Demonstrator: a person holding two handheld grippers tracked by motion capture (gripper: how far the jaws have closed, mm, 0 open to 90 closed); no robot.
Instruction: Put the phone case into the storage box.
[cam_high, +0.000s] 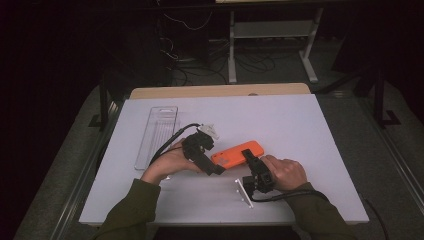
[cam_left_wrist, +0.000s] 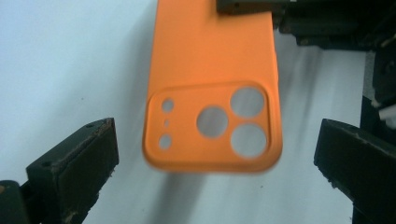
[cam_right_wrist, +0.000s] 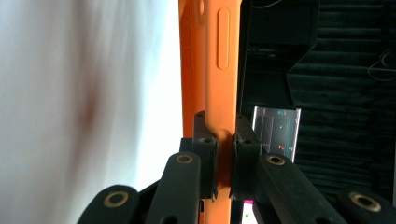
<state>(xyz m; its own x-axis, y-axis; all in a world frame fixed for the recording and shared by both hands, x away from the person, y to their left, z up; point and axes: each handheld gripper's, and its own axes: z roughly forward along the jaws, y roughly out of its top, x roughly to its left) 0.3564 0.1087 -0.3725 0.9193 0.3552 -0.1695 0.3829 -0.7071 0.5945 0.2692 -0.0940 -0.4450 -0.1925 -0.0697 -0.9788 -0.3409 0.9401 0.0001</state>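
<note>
Right gripper (cam_high: 248, 159) pinches orange phone case (cam_high: 235, 154); left gripper (cam_high: 216, 169) gapes alongside.

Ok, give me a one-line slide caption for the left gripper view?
Orange case hangs camera-cutout end first between the open left tool, its far end clamped by the right tool.

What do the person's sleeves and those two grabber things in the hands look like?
Both sleeves are dark olive green. The left gripper and the right gripper are chunky and black, each with two flat black jaws and a black cable trailing behind. The right one's linkage arms carry brass-coloured rivets. The left one has a pale plate on top.
</note>
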